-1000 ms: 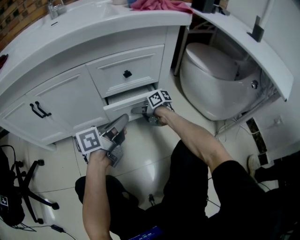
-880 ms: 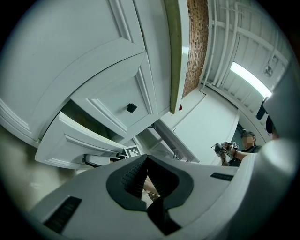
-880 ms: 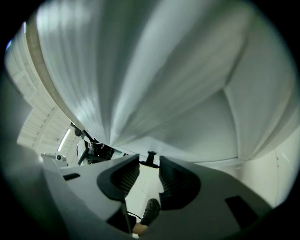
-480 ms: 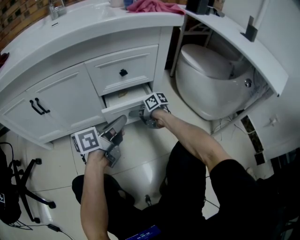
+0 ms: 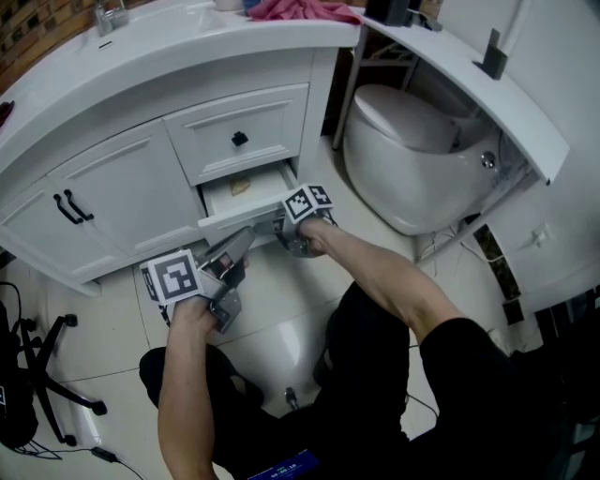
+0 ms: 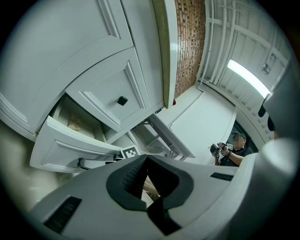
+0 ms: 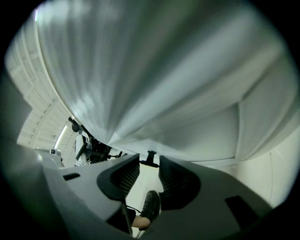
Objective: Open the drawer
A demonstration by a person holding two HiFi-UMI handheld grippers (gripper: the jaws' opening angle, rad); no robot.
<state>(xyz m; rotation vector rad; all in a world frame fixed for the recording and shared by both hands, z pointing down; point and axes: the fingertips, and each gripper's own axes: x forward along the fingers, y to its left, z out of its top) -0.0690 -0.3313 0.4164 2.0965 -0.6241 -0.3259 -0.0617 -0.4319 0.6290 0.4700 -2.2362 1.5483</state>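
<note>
The lower drawer [image 5: 234, 219] of the white vanity [image 5: 103, 202] stands partly pulled out. The right claw [image 5: 279, 225] is at its front, jaws pinched narrow on the black handle [image 7: 151, 158]. The left claw [image 5: 246, 240] hangs just beside the drawer front, closed and holding nothing.

Pale tiled floor [image 5: 277, 314], white vanity cabinet [image 5: 112, 178]

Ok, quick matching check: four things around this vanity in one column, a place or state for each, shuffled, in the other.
1 lower drawer
2 upper drawer
3 toilet
4 pink cloth

A on the countertop
B closed, black knob
C partly pulled out
D beside the cabinet, lid down

Pairs: 1-C, 2-B, 3-D, 4-A
</note>
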